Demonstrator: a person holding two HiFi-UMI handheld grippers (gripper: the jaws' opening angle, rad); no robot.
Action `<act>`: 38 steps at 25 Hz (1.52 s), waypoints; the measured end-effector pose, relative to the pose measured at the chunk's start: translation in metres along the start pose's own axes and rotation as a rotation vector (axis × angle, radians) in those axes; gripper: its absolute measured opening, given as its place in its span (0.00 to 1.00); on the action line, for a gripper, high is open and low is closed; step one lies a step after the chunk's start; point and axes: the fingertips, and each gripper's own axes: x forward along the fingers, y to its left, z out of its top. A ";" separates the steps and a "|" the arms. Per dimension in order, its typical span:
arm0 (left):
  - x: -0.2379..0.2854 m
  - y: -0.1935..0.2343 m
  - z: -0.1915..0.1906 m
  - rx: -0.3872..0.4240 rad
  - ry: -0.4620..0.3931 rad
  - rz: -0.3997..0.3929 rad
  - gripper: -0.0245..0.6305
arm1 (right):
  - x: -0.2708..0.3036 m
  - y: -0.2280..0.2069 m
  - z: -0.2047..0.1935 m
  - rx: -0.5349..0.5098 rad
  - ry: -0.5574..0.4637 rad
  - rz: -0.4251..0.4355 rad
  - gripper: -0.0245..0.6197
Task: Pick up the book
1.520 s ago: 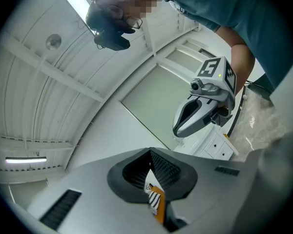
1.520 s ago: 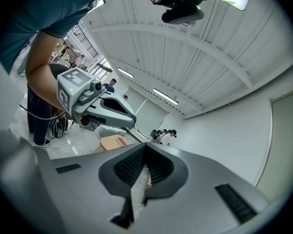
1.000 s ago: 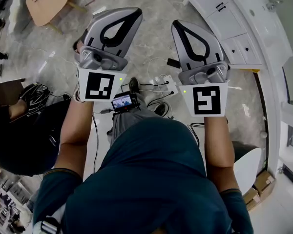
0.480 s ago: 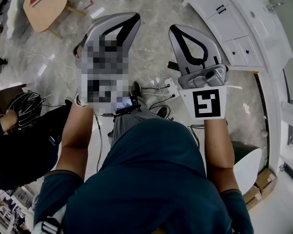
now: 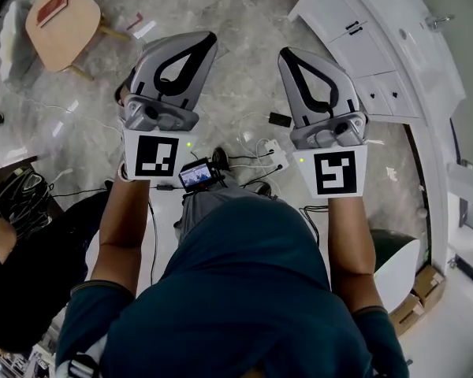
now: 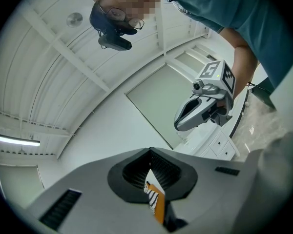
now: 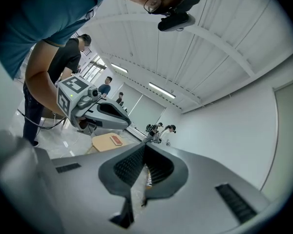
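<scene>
Person wearing dark teal short-sleeve shirt (image 5: pixel 244 290), grey trousers (image 5: pixel 199 205) peeking out below. left gripper (image 5: pixel 205 42) and right gripper (image 5: pixel 288 57) both sporting smooth grey shells, black-rimmed teardrop cutouts. Each carrying white cube (image 5: pixel 158 154) showing black square markers, tiny green light (image 5: pixel 188 142) glowing.

Grey right gripper (image 7: pixel 145 149) closed, facing a red book (image 7: pixel 116 140) across a white hall.
Its fingers (image 7: pixel 200 179) meet tip to tip, nothing between them. The book lies flat on a small pale wooden desk (image 7: pixel 101 144); a teal-sleeved arm (image 7: pixel 39 77) holds the grey left gripper (image 7: pixel 124 122) out at the left.
</scene>
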 end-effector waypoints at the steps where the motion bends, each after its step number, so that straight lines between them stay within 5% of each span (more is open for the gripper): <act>1: 0.000 0.005 -0.006 -0.005 -0.001 0.000 0.04 | 0.007 -0.001 -0.001 0.004 0.003 -0.004 0.06; 19: 0.010 0.064 -0.038 0.004 0.009 0.048 0.04 | 0.072 -0.024 0.012 0.006 -0.046 -0.010 0.06; 38: 0.169 0.108 -0.067 0.093 0.114 0.093 0.04 | 0.152 -0.166 -0.067 0.070 -0.173 0.033 0.06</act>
